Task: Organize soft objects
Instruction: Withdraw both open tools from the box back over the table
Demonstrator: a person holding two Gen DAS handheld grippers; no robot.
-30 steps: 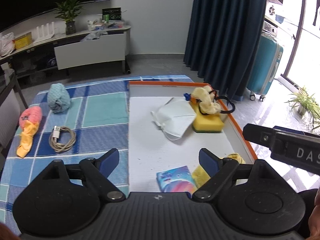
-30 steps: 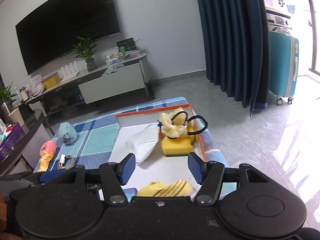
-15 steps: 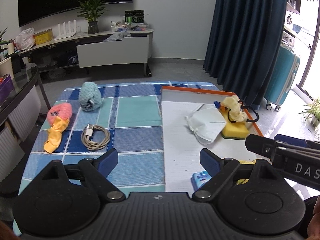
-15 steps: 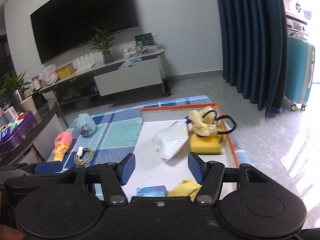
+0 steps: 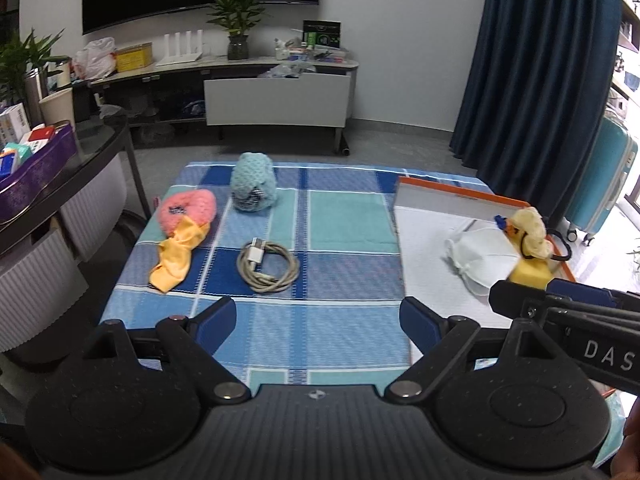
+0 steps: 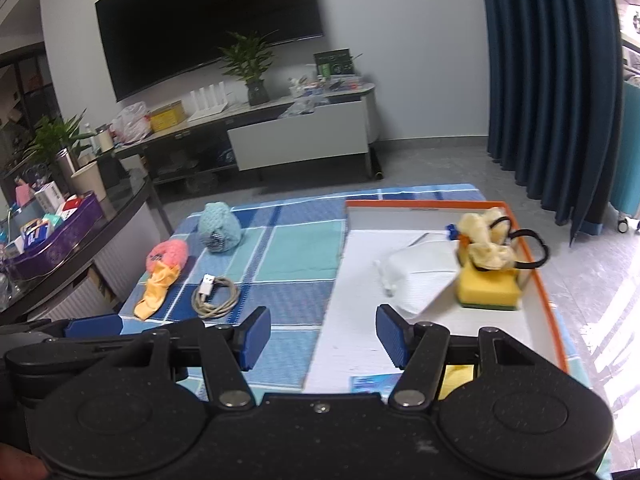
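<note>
Checked cloth (image 5: 344,220); yellow sock (image 6: 456,378) (right view only); both tools wide, empty.

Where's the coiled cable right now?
The cable lies on the checked cloth, left of the tray, beside the yellow cloth and nearer than the teal knit ball.

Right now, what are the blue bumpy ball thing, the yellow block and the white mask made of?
The teal knitted pouch looks like crocheted yarn: its surface shows rows of little bumps. The yellow sponge seems to be matte foam with a dark green scrubbing layer underneath. The white face mask looks like thin, soft non-woven fabric, folded and creased; its exact fibre cannot be told.
</note>
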